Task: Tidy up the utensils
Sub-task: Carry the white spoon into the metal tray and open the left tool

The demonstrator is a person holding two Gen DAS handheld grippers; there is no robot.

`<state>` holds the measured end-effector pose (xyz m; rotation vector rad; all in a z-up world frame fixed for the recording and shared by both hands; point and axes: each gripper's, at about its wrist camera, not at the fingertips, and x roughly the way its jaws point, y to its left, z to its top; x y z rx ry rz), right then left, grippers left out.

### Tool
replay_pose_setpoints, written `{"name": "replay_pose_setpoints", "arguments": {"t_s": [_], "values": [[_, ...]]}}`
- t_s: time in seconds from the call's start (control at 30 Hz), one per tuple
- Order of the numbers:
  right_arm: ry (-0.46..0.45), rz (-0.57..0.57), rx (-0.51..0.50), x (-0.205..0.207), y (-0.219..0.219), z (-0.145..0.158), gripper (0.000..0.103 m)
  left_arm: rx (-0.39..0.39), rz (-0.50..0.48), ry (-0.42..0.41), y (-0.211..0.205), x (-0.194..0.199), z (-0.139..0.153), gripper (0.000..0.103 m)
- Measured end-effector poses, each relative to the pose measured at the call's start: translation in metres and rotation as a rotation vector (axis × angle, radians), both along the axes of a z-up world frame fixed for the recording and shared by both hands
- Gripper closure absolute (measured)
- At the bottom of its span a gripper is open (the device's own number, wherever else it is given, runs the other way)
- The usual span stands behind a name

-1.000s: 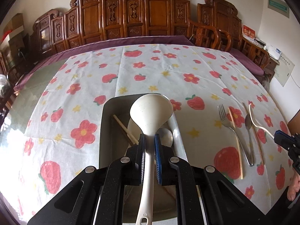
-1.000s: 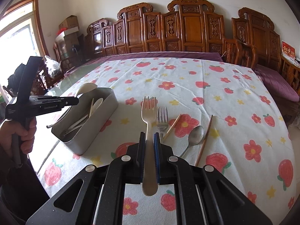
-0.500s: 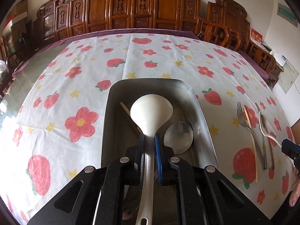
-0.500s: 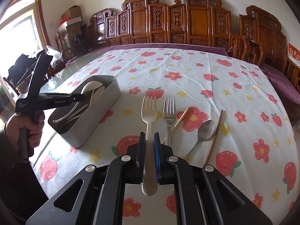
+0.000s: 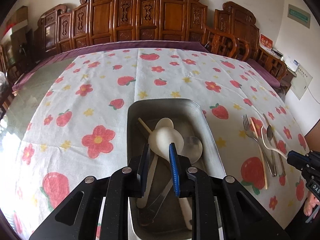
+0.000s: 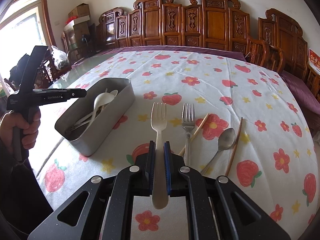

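Note:
My left gripper [image 5: 159,147] hangs over the grey metal tray [image 5: 164,101], its jaws opening. The white ladle spoon [image 5: 166,140] lies loose in the tray below them, its handle slanting right, and the pads no longer press on it. Beside it in the tray lie a metal spoon [image 5: 193,148], another white spoon [image 5: 165,122] and a pale chopstick [image 5: 145,127]. My right gripper [image 6: 159,146] is shut on a white plastic fork [image 6: 159,120], held above the cloth to the right of the tray [image 6: 112,124]. The left gripper [image 6: 82,94] shows above the tray's near end.
On the strawberry tablecloth right of the tray lie a metal fork [image 6: 188,120], a metal spoon [image 6: 226,138], a pale chopstick [image 6: 198,130] and a brown chopstick [image 6: 235,146]. Carved wooden chairs [image 6: 216,26] line the far side. A person's hand [image 6: 22,128] grips the left tool.
The left jaws have parted and the white ladle spoon has dropped from them into the tray, now lying askew. The right gripper still holds the white fork, slightly closer to the tray.

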<state>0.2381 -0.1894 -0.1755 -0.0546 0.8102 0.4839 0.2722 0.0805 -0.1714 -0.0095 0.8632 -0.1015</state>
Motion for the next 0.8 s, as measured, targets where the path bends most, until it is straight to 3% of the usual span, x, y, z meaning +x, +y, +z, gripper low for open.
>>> {"name": "replay_pose_setpoints", "arguments": {"t_s": [0.37, 0.8], "values": [[-0.032, 0.02, -0.014, -0.002, 0.035, 0.021, 0.093, 0.018, 0.002, -0.019, 0.019, -0.001, 0.012, 0.085], [-0.057, 0.058, 0.005, 0.014, 0.105, 0.042, 0.093, 0.027, 0.031, -0.038, 0.043, 0.0, 0.023, 0.085]]}}
